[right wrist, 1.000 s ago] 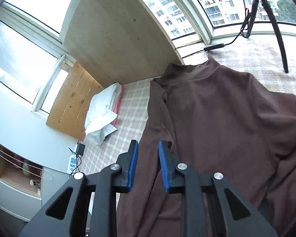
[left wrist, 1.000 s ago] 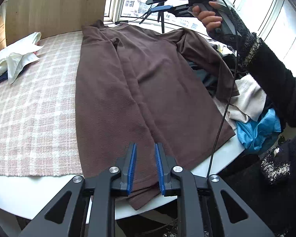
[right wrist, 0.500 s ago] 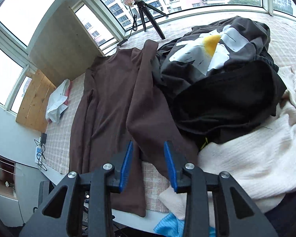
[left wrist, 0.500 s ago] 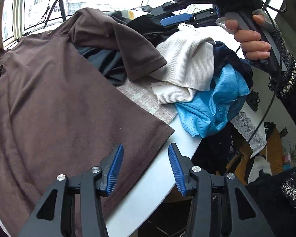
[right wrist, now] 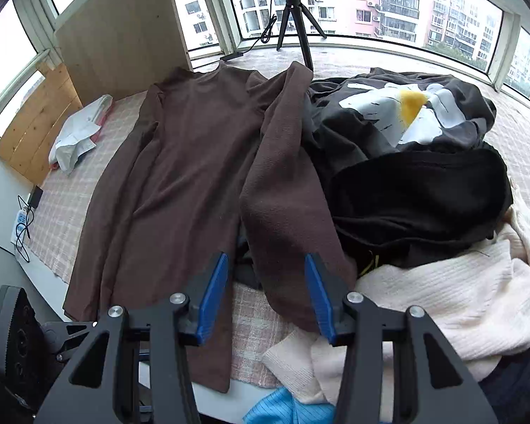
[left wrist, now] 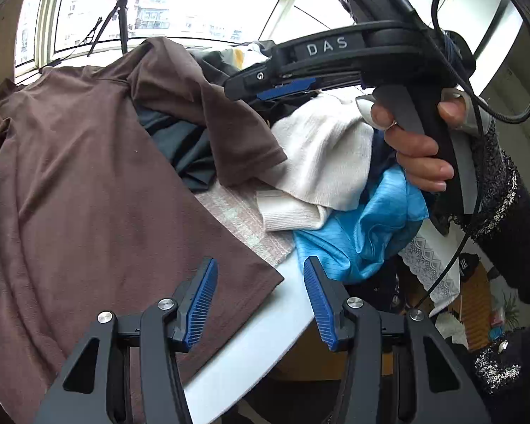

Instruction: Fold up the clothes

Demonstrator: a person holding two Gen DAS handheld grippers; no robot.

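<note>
Right wrist view: right gripper (right wrist: pixel 265 291) opening, empty, now over sleeve (right wrist: pixel 286 194) draped on pile (right wrist: pixel 406 183), left gripper (left wrist: pixel 259 300) half open, empty, swung to shirt (left wrist: pixel 88 183) hem corner — sleeve fold next.

Brown top (left wrist: pixel 88 183) runs off the left-wrist frame's left edge, its right sleeve (right wrist: pixel 286 190) hides part of the dark pile (right wrist: pixel 406 183), blue garment (right wrist: pixel 282 410) cut off at the bottom.

Bright window (right wrist: pixel 388 3) daylight, sharp focus, fisheye-bent dark corners
</note>
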